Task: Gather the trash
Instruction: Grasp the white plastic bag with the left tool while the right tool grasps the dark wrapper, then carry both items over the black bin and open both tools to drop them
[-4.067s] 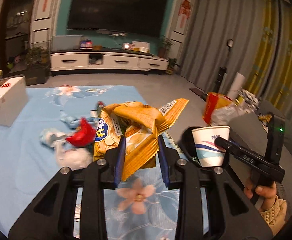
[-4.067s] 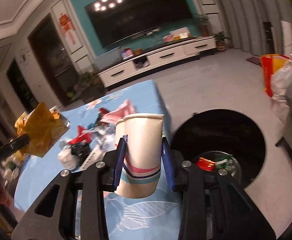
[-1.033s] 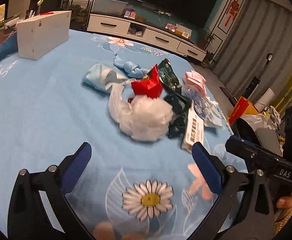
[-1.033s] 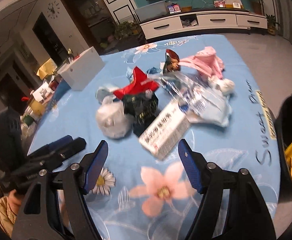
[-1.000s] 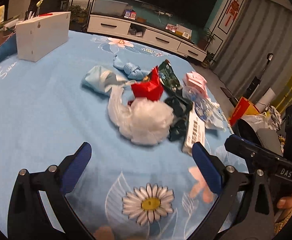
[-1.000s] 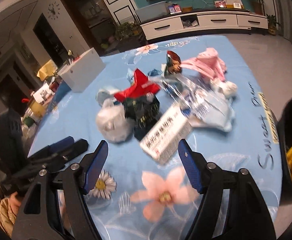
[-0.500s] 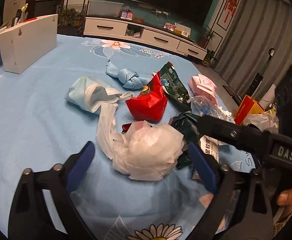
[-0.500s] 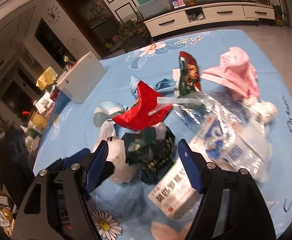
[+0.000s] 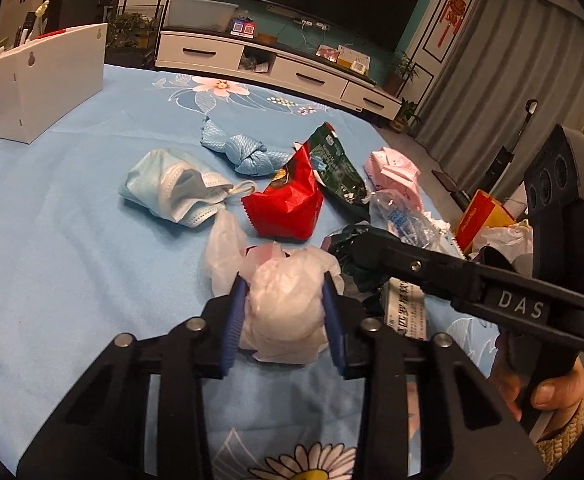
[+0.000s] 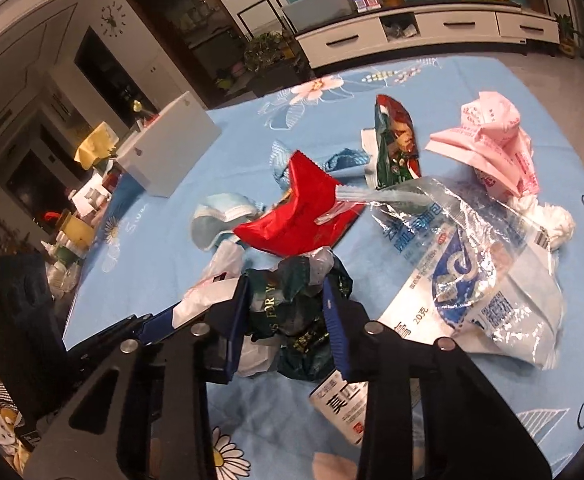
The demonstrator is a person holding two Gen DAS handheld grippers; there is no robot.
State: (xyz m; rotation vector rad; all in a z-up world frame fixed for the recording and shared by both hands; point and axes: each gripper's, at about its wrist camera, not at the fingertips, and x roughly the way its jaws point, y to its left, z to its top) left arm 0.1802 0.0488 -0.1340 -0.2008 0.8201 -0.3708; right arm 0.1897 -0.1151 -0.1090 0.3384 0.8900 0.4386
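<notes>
Left wrist view: the left gripper [image 9: 285,310] reaches forward, low over the blue bench [image 9: 72,248], its jaws closed in on a white plastic wad [image 9: 284,312] that fills the gap between them. Just beyond the jaws lies a red wrapper [image 9: 286,206], with a face mask [image 9: 172,192] ahead to the left. The right gripper [image 9: 362,246] comes in from the right, level and pointing left, its tip in a dark wrapper [image 9: 346,250]; a hand [image 9: 540,384] holds its grip.

Right wrist view: the right gripper [image 10: 286,312] tilts down at the pile, jaws pressed on the dark wrapper [image 10: 292,312] between them. A clear bag [image 10: 464,264] lies to the right, a white box [image 10: 344,396] under the right jaw.
</notes>
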